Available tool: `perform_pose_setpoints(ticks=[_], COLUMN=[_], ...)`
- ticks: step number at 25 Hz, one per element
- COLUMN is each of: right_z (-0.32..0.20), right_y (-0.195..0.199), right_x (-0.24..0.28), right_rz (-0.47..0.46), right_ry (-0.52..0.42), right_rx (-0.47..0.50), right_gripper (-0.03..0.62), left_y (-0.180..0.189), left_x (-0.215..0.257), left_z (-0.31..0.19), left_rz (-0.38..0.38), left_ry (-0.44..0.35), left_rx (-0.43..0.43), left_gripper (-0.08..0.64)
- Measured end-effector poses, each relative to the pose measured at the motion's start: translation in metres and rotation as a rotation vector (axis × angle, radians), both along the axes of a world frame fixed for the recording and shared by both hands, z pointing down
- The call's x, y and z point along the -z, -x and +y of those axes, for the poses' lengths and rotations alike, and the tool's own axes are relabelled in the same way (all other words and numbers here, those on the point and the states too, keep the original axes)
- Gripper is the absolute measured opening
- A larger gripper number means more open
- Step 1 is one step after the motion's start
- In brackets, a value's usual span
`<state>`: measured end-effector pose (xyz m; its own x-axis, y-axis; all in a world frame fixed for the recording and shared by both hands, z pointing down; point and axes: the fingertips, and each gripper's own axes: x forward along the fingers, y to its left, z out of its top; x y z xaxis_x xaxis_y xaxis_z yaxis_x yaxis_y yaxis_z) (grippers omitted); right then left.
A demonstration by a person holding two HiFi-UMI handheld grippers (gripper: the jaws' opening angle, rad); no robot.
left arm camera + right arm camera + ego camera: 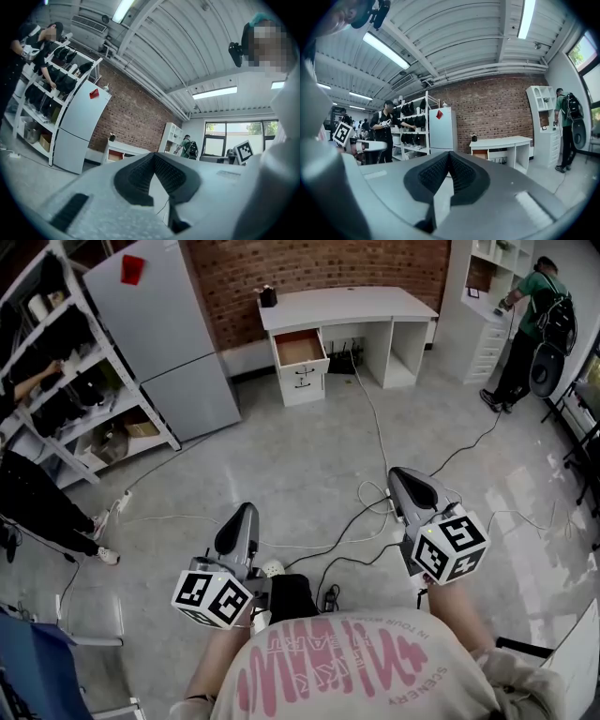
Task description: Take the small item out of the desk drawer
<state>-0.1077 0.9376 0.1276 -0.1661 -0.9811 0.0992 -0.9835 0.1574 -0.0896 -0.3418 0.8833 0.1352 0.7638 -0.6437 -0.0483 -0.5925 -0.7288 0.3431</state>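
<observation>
The white desk (347,307) stands far across the room against the brick wall. Its top drawer (300,348) is pulled open and shows a brown inside; no small item can be made out in it from here. A small dark object (268,296) sits on the desk top. My left gripper (246,510) and right gripper (397,473) are held level over the floor, close to my body. Both are shut with nothing between the pads. In the left gripper view the desk (125,150) shows beyond the left gripper (153,155). In the right gripper view the desk (502,142) lies past the right gripper (449,153).
A grey fridge (169,334) and an open shelf rack (66,381) stand at the left. Cables (370,512) trail over the floor between me and the desk. One person (530,324) stands at the white shelving (487,296) on the right, and another person (42,507) at the left edge.
</observation>
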Motion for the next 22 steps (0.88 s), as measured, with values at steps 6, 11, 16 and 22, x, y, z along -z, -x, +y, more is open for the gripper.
perform_pose_setpoints(ticks=[6,11,16,22], right_z=[-0.025,-0.066,-0.133,-0.216], right_y=[-0.007,-0.01,-0.007,0.001], right_x=[-0.011,-0.025,-0.029,-0.031], right_rz=[-0.048,-0.055,-0.043,-0.05], right_ry=[0.014,0.07,0.125,0.159], right_rx=[-0.018,-0.022,-0.041,-0.046], right_gripper=[0.012,0.012,0.012,0.012], left_y=[-0.005,-0.009,-0.015,-0.016], left_x=[-0.019,-0.031,-0.035,-0.026], left_z=[-0.029,-0.073,-0.139,-0.228], left_rz=[-0.016,-0.004,-0.006,-0.014], left_ry=[0.033,0.067,0.106,0.093], left_rx=[-0.032,-0.041,-0.078,-0.105], left_gripper=[0.002,0.002,0.002,0.003])
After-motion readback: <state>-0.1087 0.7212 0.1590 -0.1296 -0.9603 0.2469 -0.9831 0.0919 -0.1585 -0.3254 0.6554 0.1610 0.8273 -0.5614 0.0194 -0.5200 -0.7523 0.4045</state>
